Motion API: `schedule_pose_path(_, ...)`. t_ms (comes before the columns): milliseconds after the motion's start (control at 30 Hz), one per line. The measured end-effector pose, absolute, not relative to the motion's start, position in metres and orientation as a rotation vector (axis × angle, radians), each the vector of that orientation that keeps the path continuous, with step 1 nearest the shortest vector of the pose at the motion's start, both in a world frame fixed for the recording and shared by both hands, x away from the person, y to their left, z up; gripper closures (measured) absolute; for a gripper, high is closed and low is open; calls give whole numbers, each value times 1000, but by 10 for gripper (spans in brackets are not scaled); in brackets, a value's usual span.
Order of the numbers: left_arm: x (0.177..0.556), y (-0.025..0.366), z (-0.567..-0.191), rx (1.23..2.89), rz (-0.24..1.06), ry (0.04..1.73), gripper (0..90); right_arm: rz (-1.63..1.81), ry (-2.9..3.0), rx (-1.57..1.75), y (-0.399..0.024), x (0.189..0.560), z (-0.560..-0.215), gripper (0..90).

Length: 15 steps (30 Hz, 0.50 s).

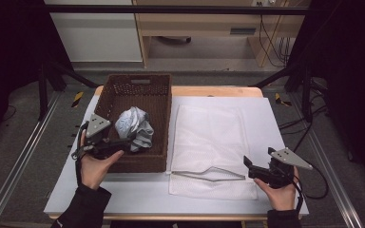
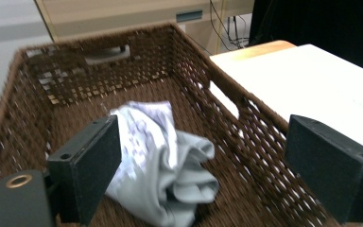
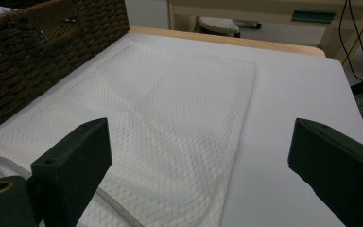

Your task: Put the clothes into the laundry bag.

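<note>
A brown wicker basket (image 1: 138, 78) stands on the left half of the table and holds a crumpled grey-white cloth (image 1: 134, 126). My left gripper (image 1: 126, 142) hovers over the basket's near end with its jaws open, the cloth just ahead of them. In the left gripper view the cloth (image 2: 165, 161) lies between and beyond the spread jaws of the left gripper (image 2: 205, 132), inside the basket (image 2: 99, 66). A white mesh bag (image 1: 211, 137) lies flat to the right of the basket. My right gripper (image 1: 248, 168) is open at the bag's near right corner; nothing sits between its jaws (image 3: 203, 130) above the mesh bag (image 3: 170, 104).
The bag's zip edge (image 1: 209, 174) runs along its near side. A white sheet (image 1: 266, 114) covers the table, with bare room right of the bag. The basket wall (image 3: 38, 47) borders the bag's left side. Black frame posts and cables stand beyond the table.
</note>
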<state>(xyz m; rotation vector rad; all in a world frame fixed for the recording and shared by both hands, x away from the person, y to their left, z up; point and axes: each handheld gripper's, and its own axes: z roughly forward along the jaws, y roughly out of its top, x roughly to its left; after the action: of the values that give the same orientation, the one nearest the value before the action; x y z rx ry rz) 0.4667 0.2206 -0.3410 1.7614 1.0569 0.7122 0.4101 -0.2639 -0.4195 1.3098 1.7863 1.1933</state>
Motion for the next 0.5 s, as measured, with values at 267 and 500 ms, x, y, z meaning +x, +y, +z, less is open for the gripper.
schedule_pose_path(267,501,218,-326,1789,742,1078,126,1192,1794,1314,-263,411,-420,71)
schedule_pose_path(500,533,215,-337,1818,738,1090,124,1186,1800,1317,-262,412,-422,70)
